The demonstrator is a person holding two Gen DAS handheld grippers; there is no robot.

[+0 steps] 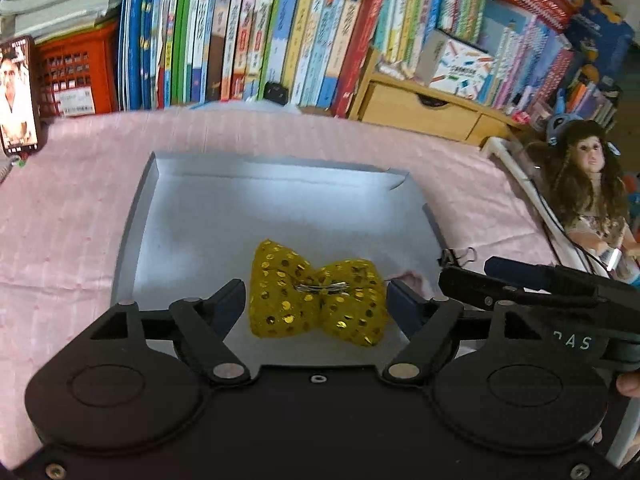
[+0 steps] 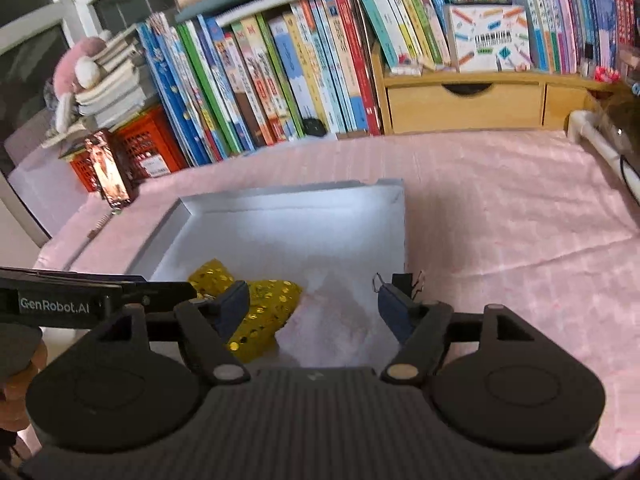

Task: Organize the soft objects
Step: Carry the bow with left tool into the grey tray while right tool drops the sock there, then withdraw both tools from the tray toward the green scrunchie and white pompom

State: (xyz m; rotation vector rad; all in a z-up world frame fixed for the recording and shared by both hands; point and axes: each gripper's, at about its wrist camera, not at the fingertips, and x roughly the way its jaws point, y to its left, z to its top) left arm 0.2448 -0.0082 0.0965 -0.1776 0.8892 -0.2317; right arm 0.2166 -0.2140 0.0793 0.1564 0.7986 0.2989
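Note:
A yellow sequinned bow tie (image 1: 320,300) lies flat in a shallow silver box (image 1: 256,196) on the pink cloth. My left gripper (image 1: 314,292) hovers over it, open, with one finger on either side of the bow and neither pad pressing on it. My right gripper (image 2: 313,294) is open over the box's near right part, with nothing gripped. In the right wrist view the bow tie (image 2: 264,304) lies to the left, partly behind my left finger (image 2: 232,308). A pale pink soft sheet (image 2: 332,320) lies in the box beneath the right gripper.
A black binder clip (image 2: 404,280) sits at the box's right edge. Books (image 1: 256,36) and a wooden drawer unit (image 1: 420,108) line the back. A phone (image 1: 18,96) and an orange crate (image 1: 76,76) stand at the left. A doll (image 1: 588,184) stands at the right edge.

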